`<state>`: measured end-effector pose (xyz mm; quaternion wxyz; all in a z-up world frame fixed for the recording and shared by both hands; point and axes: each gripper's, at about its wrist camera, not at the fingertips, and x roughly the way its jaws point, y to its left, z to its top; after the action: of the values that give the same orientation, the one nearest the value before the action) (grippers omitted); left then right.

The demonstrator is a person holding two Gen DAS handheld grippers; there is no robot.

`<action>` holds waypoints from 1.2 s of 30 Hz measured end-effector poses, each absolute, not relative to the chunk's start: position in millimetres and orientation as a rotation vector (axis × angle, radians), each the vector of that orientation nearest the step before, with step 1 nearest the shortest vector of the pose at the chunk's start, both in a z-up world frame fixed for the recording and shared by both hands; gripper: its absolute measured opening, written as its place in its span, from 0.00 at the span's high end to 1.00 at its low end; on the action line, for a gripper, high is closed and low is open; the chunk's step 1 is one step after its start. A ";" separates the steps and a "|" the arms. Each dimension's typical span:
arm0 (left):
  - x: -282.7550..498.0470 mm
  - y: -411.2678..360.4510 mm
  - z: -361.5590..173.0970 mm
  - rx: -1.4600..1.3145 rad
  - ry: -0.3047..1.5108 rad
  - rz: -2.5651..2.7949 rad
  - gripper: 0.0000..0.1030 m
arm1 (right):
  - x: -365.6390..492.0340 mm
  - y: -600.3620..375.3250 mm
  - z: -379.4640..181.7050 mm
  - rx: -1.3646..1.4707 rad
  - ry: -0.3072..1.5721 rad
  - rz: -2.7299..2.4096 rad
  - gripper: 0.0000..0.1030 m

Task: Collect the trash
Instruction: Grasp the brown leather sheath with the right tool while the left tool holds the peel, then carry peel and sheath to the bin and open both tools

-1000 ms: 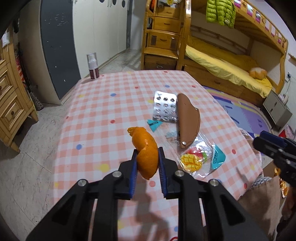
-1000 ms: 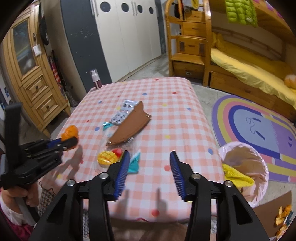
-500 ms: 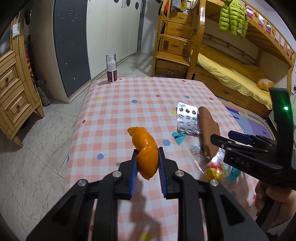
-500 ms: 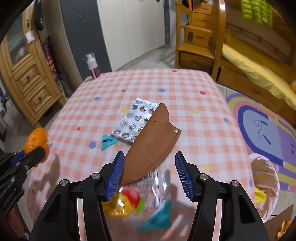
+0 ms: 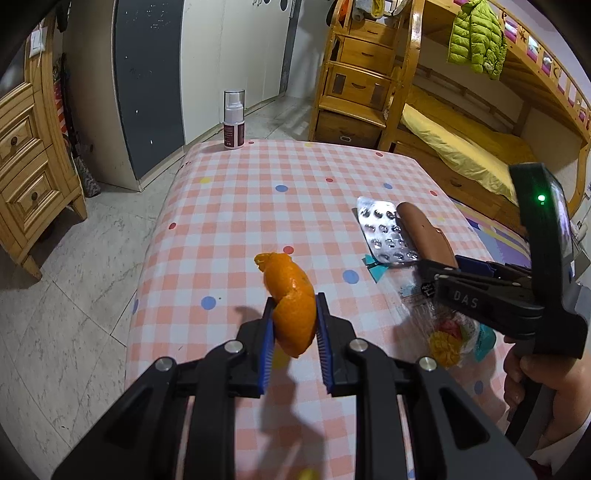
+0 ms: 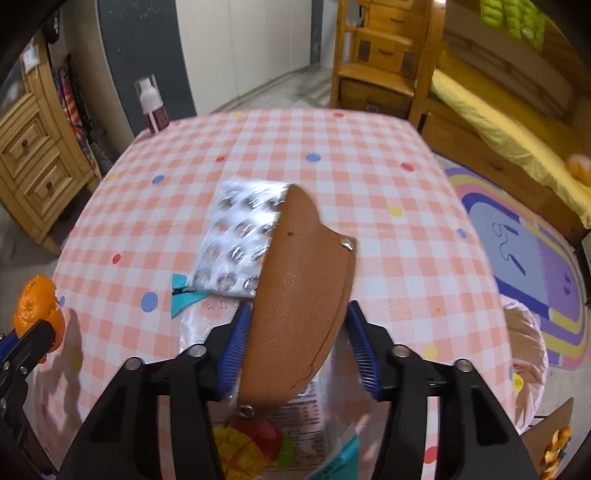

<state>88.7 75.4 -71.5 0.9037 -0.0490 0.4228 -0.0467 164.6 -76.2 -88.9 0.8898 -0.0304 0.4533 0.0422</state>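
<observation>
A home, a child's bedroom: a wooden bunk bed (image 5: 476,147) with yellow bedding and drawer steps (image 5: 354,85), a green jacket (image 5: 476,35) hung on its rail, a rainbow rug (image 6: 524,254), white wardrobes (image 5: 229,55), a pine dresser (image 5: 29,162), and a table (image 5: 258,206) under pink checked cloth.

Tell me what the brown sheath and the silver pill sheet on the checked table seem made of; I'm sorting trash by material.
The brown pointed sheath looks like leather or an imitation: matte, fine-grained, with a stitched edge and metal rivets. The silver pill sheet looks like shiny foil with plastic blisters: mirror-like glints over rows of round pockets. Whether pills remain inside cannot be told.
</observation>
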 end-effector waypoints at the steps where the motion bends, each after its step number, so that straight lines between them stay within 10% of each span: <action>1: 88.0 75.3 -70.2 -0.101 0.871 -0.097 0.82 | 161.7 -78.8 -84.5 -0.062 0.926 0.091 0.53; 36: 40.2 -88.3 -22.7 0.100 0.800 -0.493 0.82 | 13.0 -239.5 -27.9 0.209 0.720 0.054 0.53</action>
<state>40.2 -88.3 -22.8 0.8904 0.0483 0.3853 -0.2375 13.0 -239.5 -27.9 0.9302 0.1019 0.3515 0.0263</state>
